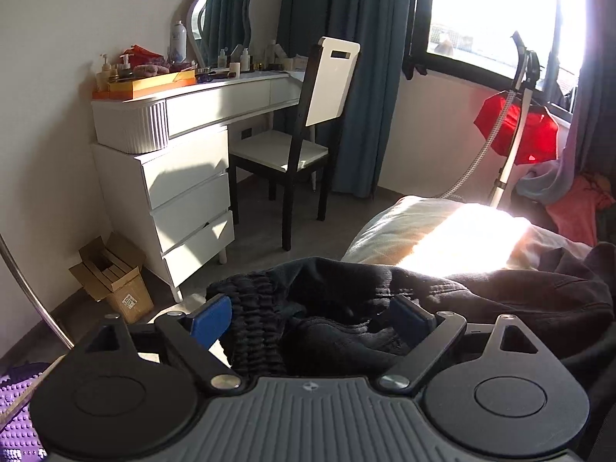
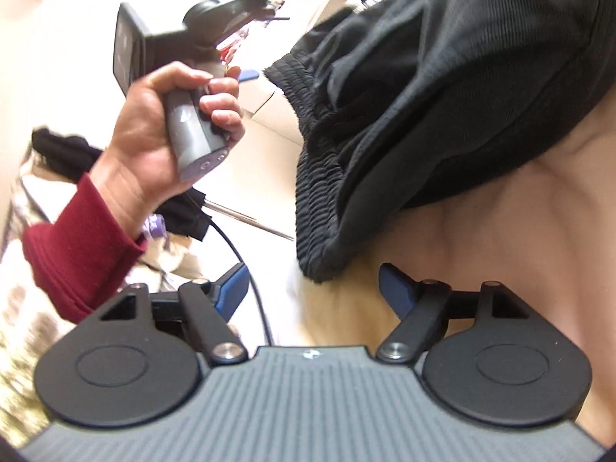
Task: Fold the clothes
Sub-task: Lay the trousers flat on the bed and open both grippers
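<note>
Through the left wrist camera, my left gripper stood wide open, with the black garment bunched between its blue pads but unclamped, on the bed near the white dresser. Through the right wrist camera, my right gripper gaped empty just below the garment's ribbed waistband; my left hand gripped its handle at far left.

The black two-finger left gripper has blue pads, silver pivot screws and a ribbed grey body; the bare hand wears a dark-red ribbed sleeve.
</note>
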`<action>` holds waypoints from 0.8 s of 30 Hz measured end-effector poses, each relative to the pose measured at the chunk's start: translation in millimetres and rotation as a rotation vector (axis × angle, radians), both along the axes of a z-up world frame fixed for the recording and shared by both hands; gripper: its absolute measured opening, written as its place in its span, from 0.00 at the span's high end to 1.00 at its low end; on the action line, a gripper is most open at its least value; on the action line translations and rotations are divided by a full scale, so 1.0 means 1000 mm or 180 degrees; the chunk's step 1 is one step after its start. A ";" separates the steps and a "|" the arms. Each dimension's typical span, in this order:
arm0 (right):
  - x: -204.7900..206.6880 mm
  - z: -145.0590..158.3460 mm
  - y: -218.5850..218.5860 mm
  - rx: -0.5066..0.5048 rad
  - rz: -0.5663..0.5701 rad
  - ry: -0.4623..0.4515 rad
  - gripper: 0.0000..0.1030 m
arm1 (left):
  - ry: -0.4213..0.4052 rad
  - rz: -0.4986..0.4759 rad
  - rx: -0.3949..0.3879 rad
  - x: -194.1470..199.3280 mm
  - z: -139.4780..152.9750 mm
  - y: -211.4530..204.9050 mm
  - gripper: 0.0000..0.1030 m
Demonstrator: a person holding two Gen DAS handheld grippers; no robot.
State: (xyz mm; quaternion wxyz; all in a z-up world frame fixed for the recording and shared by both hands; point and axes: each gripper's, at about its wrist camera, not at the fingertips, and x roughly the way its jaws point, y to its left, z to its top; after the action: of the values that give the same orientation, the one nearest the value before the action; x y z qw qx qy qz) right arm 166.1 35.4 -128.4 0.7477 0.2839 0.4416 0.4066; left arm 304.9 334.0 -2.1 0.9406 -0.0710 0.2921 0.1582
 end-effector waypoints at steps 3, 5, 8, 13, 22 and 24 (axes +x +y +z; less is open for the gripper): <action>-0.024 0.032 -0.029 -0.0233 -0.0136 -0.0330 0.25 | -0.0140 -0.0235 0.0112 -0.039 0.027 -0.044 0.05; -0.041 0.054 -0.054 -0.0350 -0.0281 -0.0543 0.25 | -0.0255 -0.0407 0.0139 -0.069 0.041 -0.078 0.04; -0.063 0.080 -0.102 -0.0549 -0.0542 -0.0878 0.25 | -0.0416 -0.0623 0.0053 -0.111 0.050 -0.127 0.03; -0.111 0.118 -0.177 -0.0860 -0.1018 -0.1461 0.25 | -0.0639 -0.0905 -0.0006 -0.181 0.048 -0.205 0.03; -0.138 0.120 -0.252 -0.1436 -0.1532 -0.2158 0.25 | -0.0733 -0.1299 0.0219 -0.245 -0.010 -0.277 0.03; -0.141 0.112 -0.263 -0.1447 -0.1633 -0.2212 0.25 | -0.0720 -0.1301 0.0194 -0.249 -0.023 -0.276 0.03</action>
State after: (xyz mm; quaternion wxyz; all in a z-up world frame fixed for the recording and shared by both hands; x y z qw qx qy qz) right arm 25.3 -227.1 -16.3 0.9700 0.0605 0.1593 0.1731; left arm 55.5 57.8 -24.9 0.9815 0.0008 0.1882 -0.0357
